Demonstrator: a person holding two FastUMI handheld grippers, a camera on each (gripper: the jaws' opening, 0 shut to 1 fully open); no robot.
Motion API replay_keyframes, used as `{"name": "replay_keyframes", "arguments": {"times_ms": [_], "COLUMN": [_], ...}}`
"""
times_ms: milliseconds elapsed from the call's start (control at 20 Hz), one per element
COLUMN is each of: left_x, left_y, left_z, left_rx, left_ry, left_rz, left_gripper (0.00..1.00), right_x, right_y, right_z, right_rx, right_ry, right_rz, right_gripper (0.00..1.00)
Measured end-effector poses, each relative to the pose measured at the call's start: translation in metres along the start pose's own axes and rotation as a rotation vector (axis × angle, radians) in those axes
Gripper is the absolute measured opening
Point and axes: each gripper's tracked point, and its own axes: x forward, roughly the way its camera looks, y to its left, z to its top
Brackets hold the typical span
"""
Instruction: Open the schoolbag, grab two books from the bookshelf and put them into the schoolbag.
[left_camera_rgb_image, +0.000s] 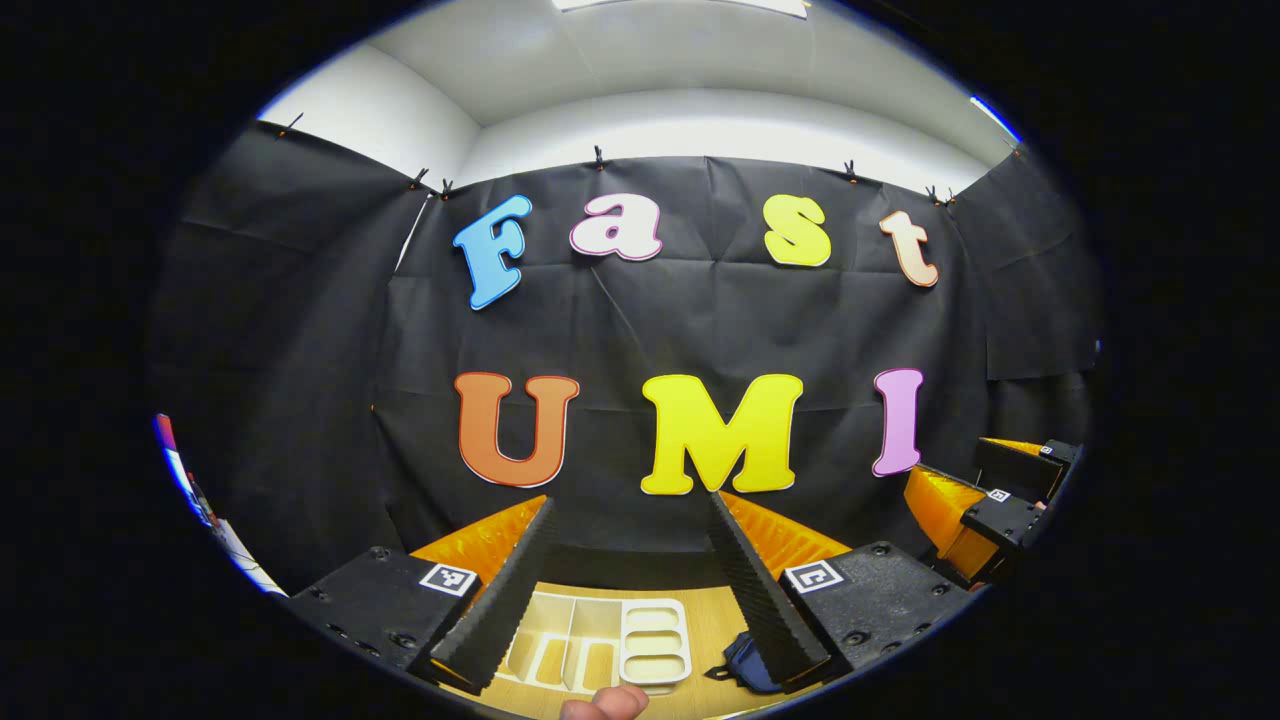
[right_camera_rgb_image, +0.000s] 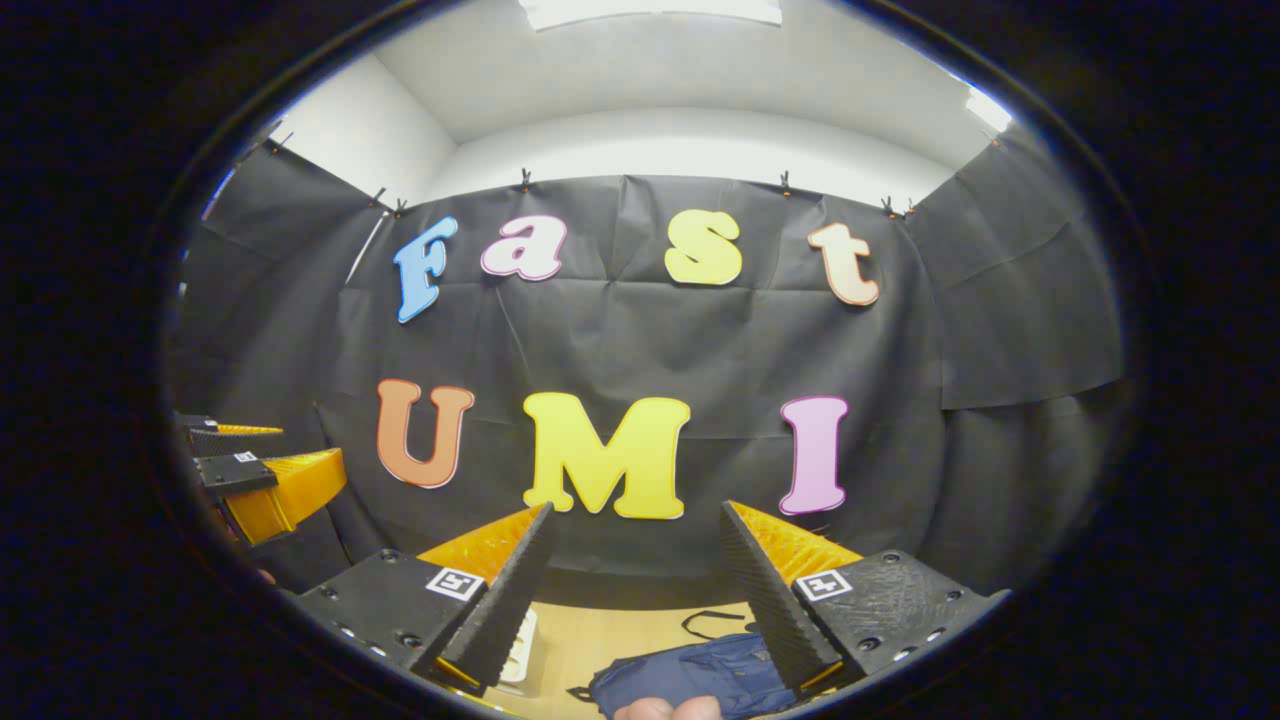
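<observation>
Booth: black cloth wall (left_camera_rgb_image: 640, 330) pinned by clips under a white ceiling (right_camera_rgb_image: 650, 80), one ceiling light.

Table (right_camera_rgb_image: 620, 625): one, light wood, set against the cloth.

Schoolbag (right_camera_rgb_image: 690, 675): one, dark blue, lay flat on the table near the front edge, a thin black strap looped beyond it; whether it was zipped could not be told. In the left gripper view its corner (left_camera_rgb_image: 745, 662) showed just beside the right finger.

Tray (left_camera_rgb_image: 600, 640): one, cream-white, several compartments, on the table left of the bag; contents could not be made out.

Left gripper (left_camera_rgb_image: 630, 590): fingers spread wide, nothing between them, raised above the table. Seen also at the left edge of the right gripper view.

Right gripper (right_camera_rgb_image: 630, 595): fingers likewise wide apart and empty, above the bag.

Fingertip (left_camera_rgb_image: 605, 705): one, at the lower edge.
</observation>
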Motion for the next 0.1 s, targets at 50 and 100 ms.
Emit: {"name": "replay_keyframes", "arguments": {"times_ms": [50,100], "left_x": [0.0017,0.0021], "left_y": [0.0012,0.0024], "left_z": [-0.0014,-0.0028], "left_rx": [0.008,0.017], "left_ry": [0.005,0.006], "left_rz": [0.003,0.002], "left_gripper": [0.96,0.96], "right_x": [-0.0015,-0.0028], "right_y": [-0.0010,-0.0023], "right_z": [-0.0006,-0.0003], "right_rx": [0.002,0.001], "right_ry": [0.001,-0.001], "right_rz": [-0.002,-0.004], "right_gripper": [0.97,0.97]}}
